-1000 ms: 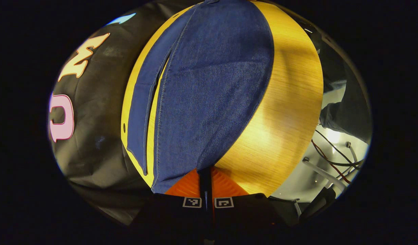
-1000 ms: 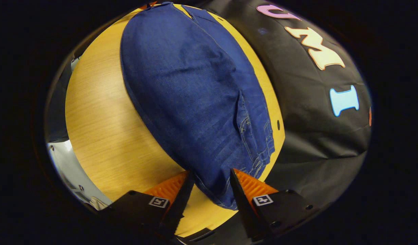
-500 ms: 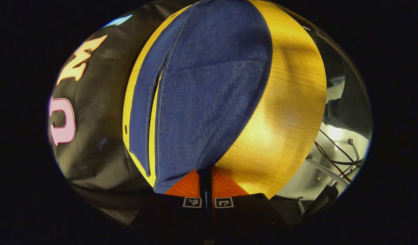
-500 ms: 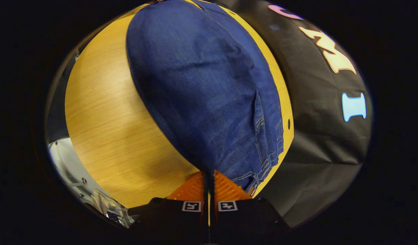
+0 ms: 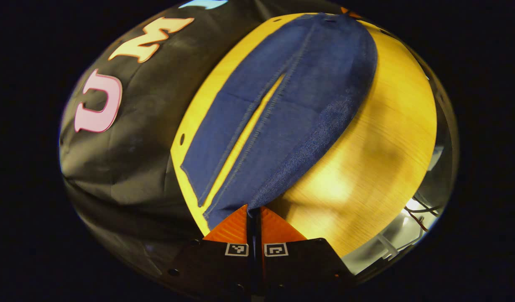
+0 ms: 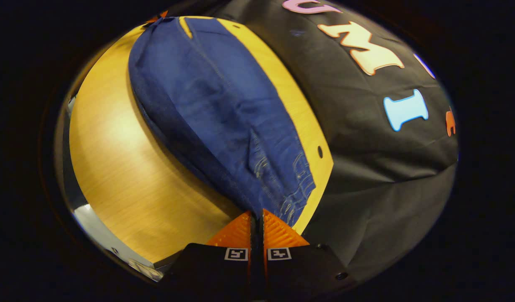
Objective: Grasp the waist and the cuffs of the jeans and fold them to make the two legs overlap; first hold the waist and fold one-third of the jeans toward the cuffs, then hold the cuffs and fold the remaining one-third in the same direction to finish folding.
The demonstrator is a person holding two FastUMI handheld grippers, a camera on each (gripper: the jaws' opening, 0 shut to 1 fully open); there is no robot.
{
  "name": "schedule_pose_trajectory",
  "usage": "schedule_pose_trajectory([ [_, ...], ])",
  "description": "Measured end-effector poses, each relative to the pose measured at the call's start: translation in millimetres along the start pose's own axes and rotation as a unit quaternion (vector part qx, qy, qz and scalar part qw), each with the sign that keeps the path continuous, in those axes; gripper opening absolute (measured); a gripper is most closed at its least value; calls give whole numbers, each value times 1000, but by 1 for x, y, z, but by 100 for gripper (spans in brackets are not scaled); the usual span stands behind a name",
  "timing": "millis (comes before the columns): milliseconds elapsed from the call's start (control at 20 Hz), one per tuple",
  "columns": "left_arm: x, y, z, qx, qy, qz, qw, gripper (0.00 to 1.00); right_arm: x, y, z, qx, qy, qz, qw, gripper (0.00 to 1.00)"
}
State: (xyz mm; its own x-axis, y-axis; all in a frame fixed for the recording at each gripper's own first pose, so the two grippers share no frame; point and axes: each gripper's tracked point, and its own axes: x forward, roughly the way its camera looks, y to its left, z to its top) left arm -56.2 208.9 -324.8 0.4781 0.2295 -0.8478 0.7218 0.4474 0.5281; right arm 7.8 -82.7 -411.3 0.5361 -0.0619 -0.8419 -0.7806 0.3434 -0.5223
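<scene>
From the left gripper view I see my left gripper (image 5: 254,212) clenched on the near edge of the jeans (image 5: 282,109) at the cuff end, both fingers pressed together with denim pinched between them. The dark blue jeans stretch away from the fingers along the far side of the wooden table (image 5: 375,159), the two legs lying side by side with a thin strip of tabletop showing between them. The near leg's edge is lifted slightly off the wood where I hold it. The black cloth wall (image 5: 136,138) hangs just beyond the table's far edge.

In the right gripper view, my right gripper (image 6: 257,216) is likewise clamped on the jeans (image 6: 215,113), at the waist end, where stitched seams and a pocket lie just beside the fingers. The denim rises from the table (image 6: 123,176) toward the grip, casting a shadow on the wood beneath its near edge. At the far end of the garment I can make out the other gripper as a small shape touching the cloth. The booth wall (image 6: 366,151) lies to the right of the table.
</scene>
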Motion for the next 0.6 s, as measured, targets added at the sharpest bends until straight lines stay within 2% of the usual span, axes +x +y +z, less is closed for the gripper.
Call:
schedule_pose_trajectory([
  [200,7,52,27,-41,-6,44,998,0,1,-52,36,65,-37,-60,995,3],
  [400,14,97,53,-91,-8,82,992,0,11,-106,76,147,-72,-131,978,2],
  [600,38,139,89,-162,-21,119,979,0,54,-135,100,230,-73,-152,959,2],
])
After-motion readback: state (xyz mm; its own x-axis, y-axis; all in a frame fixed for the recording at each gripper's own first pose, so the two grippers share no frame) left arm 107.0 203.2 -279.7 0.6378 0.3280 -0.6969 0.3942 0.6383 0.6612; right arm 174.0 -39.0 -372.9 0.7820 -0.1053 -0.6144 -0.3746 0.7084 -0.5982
